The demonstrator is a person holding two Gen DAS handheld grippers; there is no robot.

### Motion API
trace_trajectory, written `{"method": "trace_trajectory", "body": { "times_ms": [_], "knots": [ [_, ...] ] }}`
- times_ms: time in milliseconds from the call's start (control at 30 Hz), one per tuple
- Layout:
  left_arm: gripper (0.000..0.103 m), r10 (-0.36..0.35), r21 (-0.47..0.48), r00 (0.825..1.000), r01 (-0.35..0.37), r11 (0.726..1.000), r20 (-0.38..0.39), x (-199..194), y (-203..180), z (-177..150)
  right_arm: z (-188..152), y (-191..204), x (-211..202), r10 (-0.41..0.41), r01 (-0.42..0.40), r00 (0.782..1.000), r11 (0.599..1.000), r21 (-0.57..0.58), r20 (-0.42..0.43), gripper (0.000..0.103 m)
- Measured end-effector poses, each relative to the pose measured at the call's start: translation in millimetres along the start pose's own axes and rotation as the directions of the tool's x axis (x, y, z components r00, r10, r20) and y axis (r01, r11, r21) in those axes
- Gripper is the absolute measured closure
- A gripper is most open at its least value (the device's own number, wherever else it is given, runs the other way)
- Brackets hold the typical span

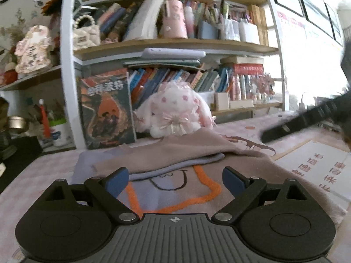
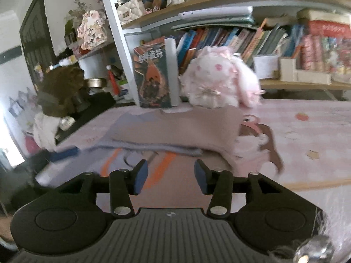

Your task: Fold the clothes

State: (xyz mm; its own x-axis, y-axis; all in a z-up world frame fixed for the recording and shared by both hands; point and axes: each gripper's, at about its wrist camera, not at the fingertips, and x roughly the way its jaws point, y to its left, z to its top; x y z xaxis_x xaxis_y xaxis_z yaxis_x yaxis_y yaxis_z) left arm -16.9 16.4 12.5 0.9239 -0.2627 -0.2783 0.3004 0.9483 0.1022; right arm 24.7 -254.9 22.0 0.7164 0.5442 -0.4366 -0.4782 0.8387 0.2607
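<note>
I have the bookshelf (image 1: pixel 175 48) filling the far side in both views, its rows crammed with books, pots and boxes. Below it runs the table (image 2: pixel 307 135) under a pink printed cloth. The garment (image 1: pixel 175 153) lies flat on that cloth straight ahead of me: a mauve knit piece with a lilac panel and an orange outline on it. Its far part is folded over toward me, so a mauve layer rests on top with a lilac edge showing along the fold. The near part reaches under both sets of fingers.

Behind the garment, against the shelf, sits a pink and white plush rabbit (image 1: pixel 175 114), touching the far edge of the fabric or very near it. Just left of the rabbit a book (image 1: pixel 107 114) stands upright with its dark cover facing me. A white sheet with red characters (image 1: pixel 318 166) lies on the table to the right of the garment.

My left gripper (image 1: pixel 175 179) is spread wide above the orange outline, nothing between its blue pads. My right gripper (image 2: pixel 171 175) is about half spread, its pads also clear of the fabric and holding nothing. In the left view its blurred black finger crosses the right edge.
</note>
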Motion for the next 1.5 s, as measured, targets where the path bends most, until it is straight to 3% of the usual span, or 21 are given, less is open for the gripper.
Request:
{"method": "trace_trajectory", "body": {
  "times_ms": [300, 633, 900, 1500],
  "knots": [
    [0.009, 0.09, -0.027, 0.996, -0.089, 0.996, 0.025, -65.1, 15.7, -4.2, -52.9, -9.4, -42.6, -0.03, 0.03, 1.0, 0.999, 0.032, -0.001, 0.052],
    [0.009, 0.204, -0.033, 0.979, -0.204, 0.978, -0.01, -122.1, 36.1, -23.5, -90.5, -3.1, -80.7, -0.052, 0.052, 0.999, 0.999, 0.008, 0.011, 0.045],
    [0.009, 0.235, -0.097, 0.971, -0.238, 0.966, -0.044, -129.1, 55.6, -33.5, -100.8, -3.2, -87.2, -0.043, 0.043, 0.999, 0.999, 0.021, 0.005, 0.044],
    [0.009, 0.208, -0.213, 0.974, -0.223, 0.951, -0.088, -128.3, 78.6, -45.9, -103.1, -5.6, -88.2, -0.03, 0.031, 1.0, 0.999, 0.043, -0.007, 0.043]
  ]
}}
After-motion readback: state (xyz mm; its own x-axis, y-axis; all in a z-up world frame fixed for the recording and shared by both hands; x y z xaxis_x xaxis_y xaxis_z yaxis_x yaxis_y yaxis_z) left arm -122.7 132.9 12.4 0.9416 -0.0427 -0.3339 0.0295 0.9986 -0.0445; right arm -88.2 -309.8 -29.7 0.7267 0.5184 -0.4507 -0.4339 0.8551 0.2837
